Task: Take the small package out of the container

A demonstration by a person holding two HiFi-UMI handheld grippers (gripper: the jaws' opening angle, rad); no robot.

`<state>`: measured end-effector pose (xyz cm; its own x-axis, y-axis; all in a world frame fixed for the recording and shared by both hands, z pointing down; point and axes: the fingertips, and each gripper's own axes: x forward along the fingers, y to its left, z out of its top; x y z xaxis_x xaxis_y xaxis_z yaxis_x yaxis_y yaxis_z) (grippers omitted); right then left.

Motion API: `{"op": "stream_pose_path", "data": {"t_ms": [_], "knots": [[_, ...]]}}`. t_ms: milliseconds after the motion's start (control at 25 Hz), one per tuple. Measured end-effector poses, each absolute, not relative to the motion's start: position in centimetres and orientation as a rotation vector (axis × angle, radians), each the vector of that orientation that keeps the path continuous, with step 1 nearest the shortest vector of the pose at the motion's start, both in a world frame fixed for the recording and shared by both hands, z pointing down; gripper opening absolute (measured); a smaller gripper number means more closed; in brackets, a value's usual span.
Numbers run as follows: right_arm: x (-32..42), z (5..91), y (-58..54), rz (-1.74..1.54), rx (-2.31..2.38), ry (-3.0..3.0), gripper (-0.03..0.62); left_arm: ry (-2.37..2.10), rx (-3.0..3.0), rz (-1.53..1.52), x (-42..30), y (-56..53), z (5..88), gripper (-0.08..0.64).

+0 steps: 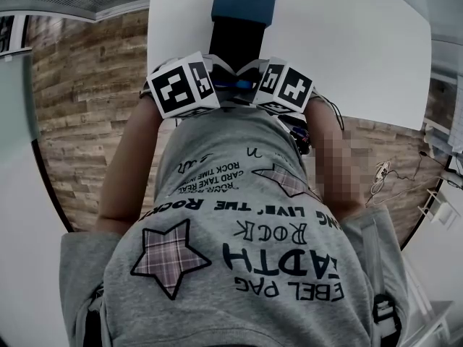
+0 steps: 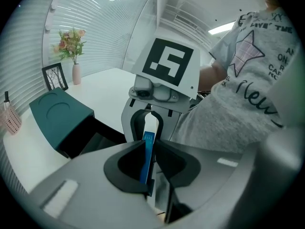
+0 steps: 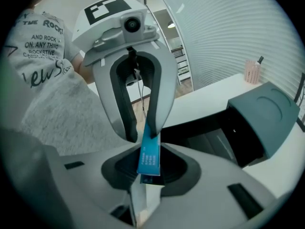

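- Currently, the small package [image 2: 147, 162] is held in the air between both grippers, clear of the container [image 2: 57, 113] and just in front of the grey T-shirt [image 1: 246, 266].
- Left gripper [image 2: 149, 147]: jaws are clamped on one end of the package. It is seen edge-on there as a thin blue strip, so nothing of its face is shown in that view.
- Right gripper [image 3: 148, 150]: jaws are closed on the other end. The package's lower edge is swallowed by the dark recess between them, so pad contact is only partly seen.
- Print is seen on the package's blue face in the right gripper view, but it is too small to be read.
- Head view: the package is almost wholly hidden between the two gripper heads; only a blue sliver is shown.
- The container, a teal box, is set on the white table [image 2: 109, 82], well apart from the package. Its open side is dark and its contents cannot be made out. In the head view it is cut off by the top edge.
- A vase of flowers [image 2: 74, 51] and a pink holder [image 2: 9, 120] are seen further back; the holder is clipped by the picture's rim.
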<state>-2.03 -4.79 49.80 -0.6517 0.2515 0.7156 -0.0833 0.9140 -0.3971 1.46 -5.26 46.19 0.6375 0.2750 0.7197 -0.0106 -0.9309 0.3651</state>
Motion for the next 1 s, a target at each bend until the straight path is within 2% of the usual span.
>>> {"op": "stream_pose_path", "data": {"t_ms": [520, 680, 1000], "knots": [[-0.7, 49.1, -5.6, 0.508, -0.056, -2.246, 0.1, 0.095, 2.552, 1.151, 0.5, -6.7, 45.3, 0.049], [-0.4, 49.1, -5.7, 0.512, -0.035, -2.252, 0.1, 0.042, 2.579, 1.137, 0.1, -7.3, 45.2, 0.011], [0.0, 47.9, -6.5, 0.495, 0.022, -2.277, 0.1, -0.049, 2.617, 1.092, -1.0, -8.8, 44.1, 0.011]]}}
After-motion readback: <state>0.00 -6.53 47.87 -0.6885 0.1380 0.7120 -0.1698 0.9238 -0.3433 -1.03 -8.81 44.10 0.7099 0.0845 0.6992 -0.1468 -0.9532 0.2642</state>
